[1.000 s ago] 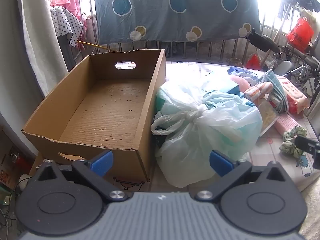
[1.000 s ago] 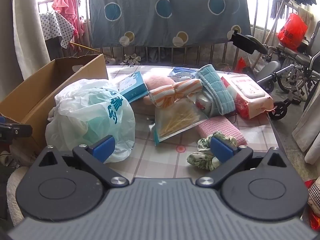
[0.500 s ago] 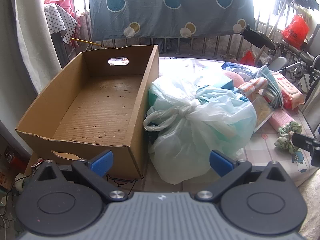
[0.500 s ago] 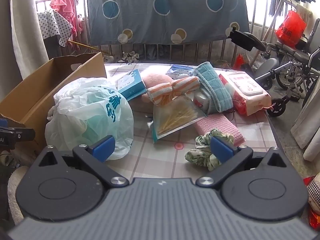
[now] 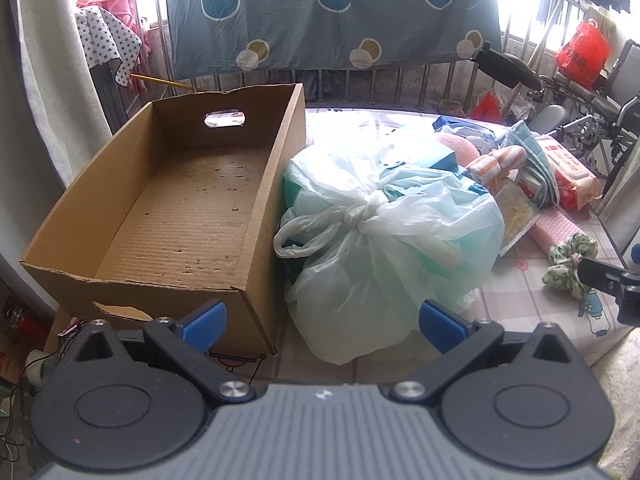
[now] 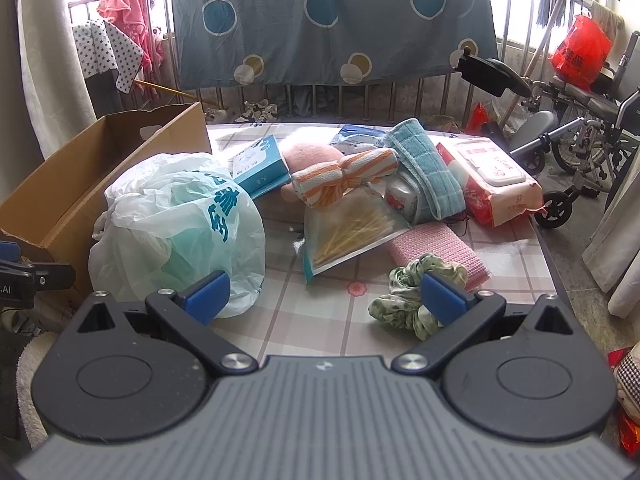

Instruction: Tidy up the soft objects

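A checked table (image 6: 320,322) carries everything, and at its left end sits a cardboard box (image 5: 192,208), open at the top with nothing inside and a handle slot cut in its far wall. Just beside the box's right wall, touching it, lies a knotted plastic bag (image 5: 400,248), pale green and white, bulging with soft contents. Behind the bag a blue carton (image 6: 262,168) leans against a pink cushion (image 6: 312,154). To the right of these a pack of wet wipes (image 6: 496,178) lies flat, and a folded teal towel (image 6: 426,172) rests tilted against a small can. An orange striped cloth (image 6: 346,176), pinched in the middle like a bow, sits on top of a clear pouch of cotton swabs (image 6: 348,236). A pink textured cloth (image 6: 436,248) lies just beside the pouch, and a green floral scrunchie (image 6: 404,296) rests at its near edge. The left gripper (image 5: 322,318) hangs over the near edge of the table, facing the gap between box and bag, its jaws wide apart and holding nothing. The right gripper (image 6: 324,292) hangs low over the table with its jaws likewise spread wide and empty; its right fingertip is in front of the scrunchie.
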Demonstrator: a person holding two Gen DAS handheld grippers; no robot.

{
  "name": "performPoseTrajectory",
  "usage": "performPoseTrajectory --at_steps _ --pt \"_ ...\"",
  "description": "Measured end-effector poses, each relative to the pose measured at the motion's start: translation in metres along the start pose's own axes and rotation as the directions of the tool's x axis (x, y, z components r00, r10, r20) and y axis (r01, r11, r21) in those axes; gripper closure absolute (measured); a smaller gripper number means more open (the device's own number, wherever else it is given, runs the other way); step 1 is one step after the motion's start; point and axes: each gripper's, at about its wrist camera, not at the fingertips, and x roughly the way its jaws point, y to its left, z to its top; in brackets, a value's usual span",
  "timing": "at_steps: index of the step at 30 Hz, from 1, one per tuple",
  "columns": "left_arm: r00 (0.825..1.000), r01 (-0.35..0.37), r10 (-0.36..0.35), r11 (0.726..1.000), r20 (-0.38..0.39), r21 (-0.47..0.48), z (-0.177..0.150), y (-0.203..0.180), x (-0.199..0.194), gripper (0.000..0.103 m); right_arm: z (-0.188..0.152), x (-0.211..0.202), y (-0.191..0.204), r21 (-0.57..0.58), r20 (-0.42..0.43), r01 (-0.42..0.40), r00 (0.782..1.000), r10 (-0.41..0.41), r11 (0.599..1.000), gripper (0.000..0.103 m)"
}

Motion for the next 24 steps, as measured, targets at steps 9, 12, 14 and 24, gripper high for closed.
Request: performPoseTrajectory --at_steps 9,12,14,24 --pt "1.0 -0.008 0.008 1.0 -0.007 -0.022 -0.003 0.007 0.001 0.0 0.0 0.0 0.001 -0.008 -0.008 0.007 1.0 -0.007 1.0 0.001" --pt "1.0 -0.009 0.008 0.999 -0.007 -0.031 -0.004 0.01 0.001 0.0 -0.001 0.001 0.002 -0.015 -0.016 0.011 1.0 -0.011 1.0 0.001" --pt "1.0 -0.012 0.012 0.999 -0.009 -0.034 -0.004 0.011 0.002 0.0 -0.002 0.002 0.004 -0.023 -0.022 0.013 1.0 -0.013 1.0 0.001" --pt "1.0 -0.023 0.023 0.999 -0.009 -0.031 -0.003 0.011 0.002 0.0 -0.002 0.003 0.01 -0.064 -0.028 -0.002 1.0 0.0 0.998 0.001"
